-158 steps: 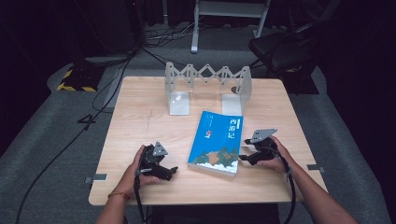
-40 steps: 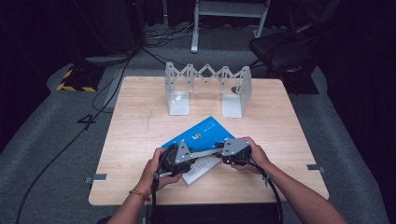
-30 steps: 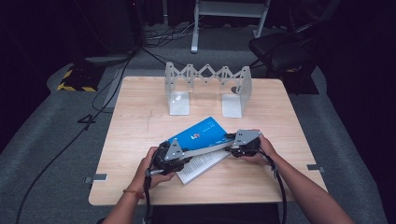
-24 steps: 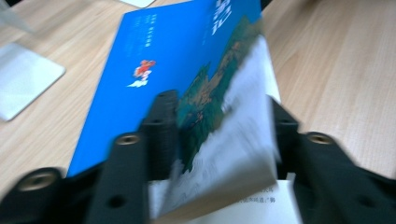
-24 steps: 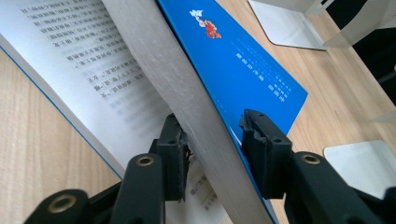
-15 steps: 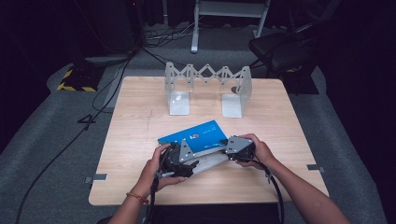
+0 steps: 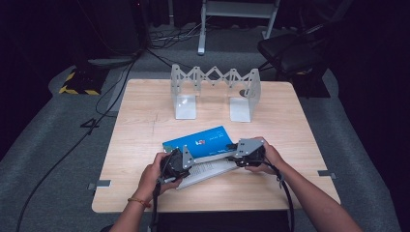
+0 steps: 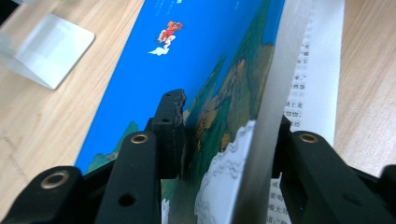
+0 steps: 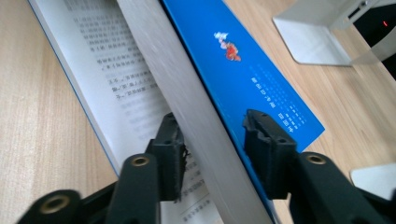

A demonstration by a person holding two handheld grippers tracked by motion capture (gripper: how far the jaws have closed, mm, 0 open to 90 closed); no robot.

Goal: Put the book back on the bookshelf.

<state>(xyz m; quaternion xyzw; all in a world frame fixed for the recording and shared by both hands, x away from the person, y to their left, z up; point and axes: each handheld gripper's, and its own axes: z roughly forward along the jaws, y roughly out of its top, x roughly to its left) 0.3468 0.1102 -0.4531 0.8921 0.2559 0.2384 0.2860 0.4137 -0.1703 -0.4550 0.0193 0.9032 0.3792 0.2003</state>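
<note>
The blue paperback book with the cartoon cover is seen just below the middle of the high view, lying partly opened on the pale wooden table. The front cover and a thick wad of pages are lifted off the printed page underneath.

The left gripper is placed at the book's lower-left end. In the left gripper view, the raised block of pages and cover is sat between the two black jaws. The jaws have just been closing, and the right one is pressed up against the page edge, but it can't really be told if the left jaw is properly touching the cover.

The right gripper is held at the book's right end. In the right gripper view the same lifted wad is framed by its jaws. They've just been opening a bit, and a sliver of a gap seems to be left on each side, so it looks loose rather than pinched.

A white metal expandable bookend rack is stood in the upper middle of the high view, well apart from the book.
</note>
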